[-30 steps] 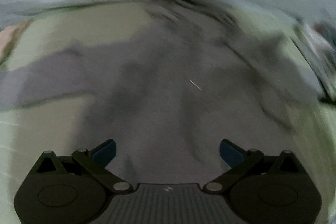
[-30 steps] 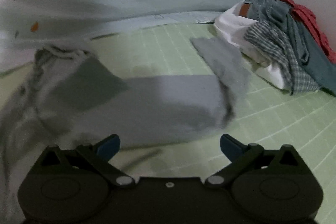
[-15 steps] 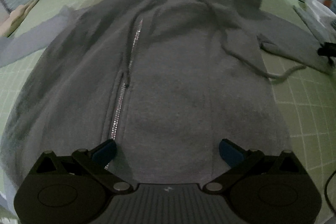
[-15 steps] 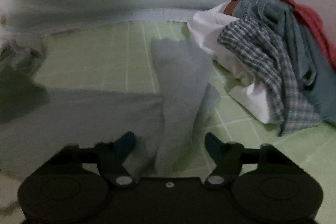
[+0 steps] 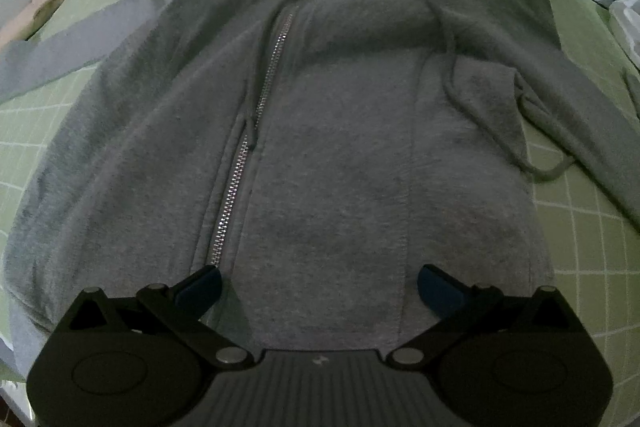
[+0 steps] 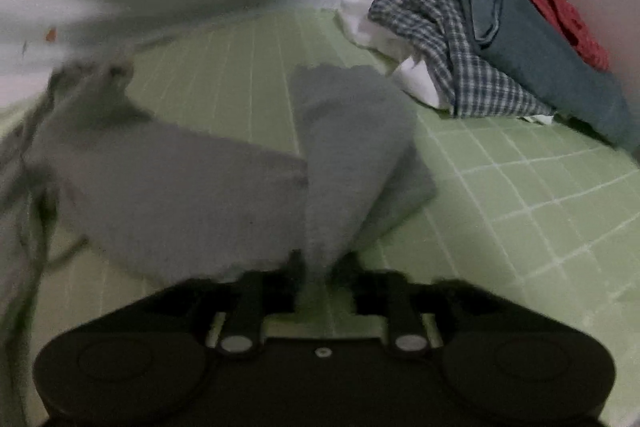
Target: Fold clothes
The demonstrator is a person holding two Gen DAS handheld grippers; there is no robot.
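**Right tongs closing on a sleeve as the grey hoodie lies flat**

Now your left gripper [image 5: 318,285] hangs over the hem of the grey hoodie [image 5: 328,147], its blue pads [image 5: 436,287] spread wide with nothing between them and only cloth beneath. The hoodie lies face up on the green gridded mat [image 5: 592,235], its hood at twelve o'clock in the left view and its zipper [image 5: 248,147] running from about eleven o'clock down toward your seven o'clock pad. One drawstring [image 5: 496,123] trails off to three o'clock, looping over the mat's edge of the body. A sleeve stretches out to nine o'clock, another to three.

Your right gripper [image 6: 320,275] has its jaws closing narrow around the sleeve [image 6: 344,155], whose cloth rises from between them toward twelve o'clock, folded over itself. The picture is blurred, so whether the pads already press the cloth you cannot tell for sure. At two o'clock a pile of clothes [image 6: 500,39] sits well apart on the mat: jeans, a checked shirt, something white, something red.
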